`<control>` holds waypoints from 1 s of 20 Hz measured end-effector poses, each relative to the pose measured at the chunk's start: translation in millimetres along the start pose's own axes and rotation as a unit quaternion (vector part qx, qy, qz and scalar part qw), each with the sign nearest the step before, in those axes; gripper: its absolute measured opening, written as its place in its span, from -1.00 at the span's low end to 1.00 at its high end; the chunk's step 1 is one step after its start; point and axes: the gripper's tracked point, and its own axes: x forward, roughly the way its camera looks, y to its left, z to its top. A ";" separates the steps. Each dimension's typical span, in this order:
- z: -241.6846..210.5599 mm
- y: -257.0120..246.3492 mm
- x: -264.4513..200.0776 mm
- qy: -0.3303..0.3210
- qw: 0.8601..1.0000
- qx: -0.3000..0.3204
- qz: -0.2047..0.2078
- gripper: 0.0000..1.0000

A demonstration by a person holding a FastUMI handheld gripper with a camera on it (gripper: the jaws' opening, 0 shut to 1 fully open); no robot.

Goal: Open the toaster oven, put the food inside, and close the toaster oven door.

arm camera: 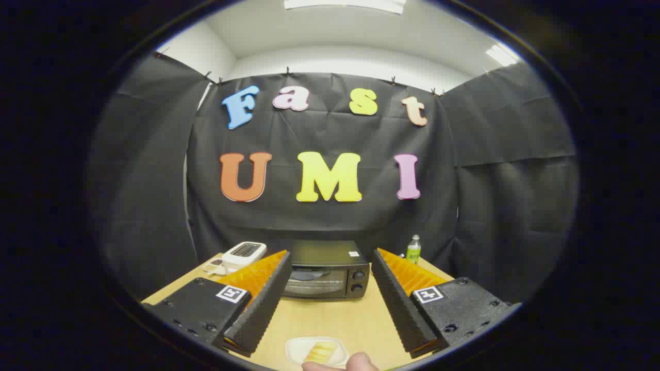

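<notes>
The toaster oven (327,269) sits toward the back of the wooden table (330,319), its long axis running side to side, its glass door shut and facing the gripper (330,268), knobs at its right end. The fingers (260,304) are spread wide apart, holding nothing, and frame the oven. In front of the oven, nearer than the fingertips, a white plate (315,350) carries pale yellow food (320,352), with a person's fingertips (340,365) at its near rim. Left of the oven stands a white appliance (244,253); right of it, a green bottle (413,249). Black cloth walls close in behind the oven.

I see a white toaster (244,253) on the table (335,317) and a green bottle (413,249) opposite.
</notes>
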 end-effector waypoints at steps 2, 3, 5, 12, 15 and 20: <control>1.6 -4.6 0.5 0.002 1.000 -0.005 -0.008 1.00; 2.5 -5.9 0.8 0.001 1.000 -0.005 -0.010 1.00; 3.1 -6.6 0.5 0.000 1.000 -0.004 -0.010 1.00; -9.7 -7.2 3.5 0.014 1.000 0.002 -0.002 1.00; -11.7 -7.7 3.4 0.015 1.000 0.000 0.001 1.00; -8.2 -11.7 2.5 0.012 1.000 0.003 0.006 1.00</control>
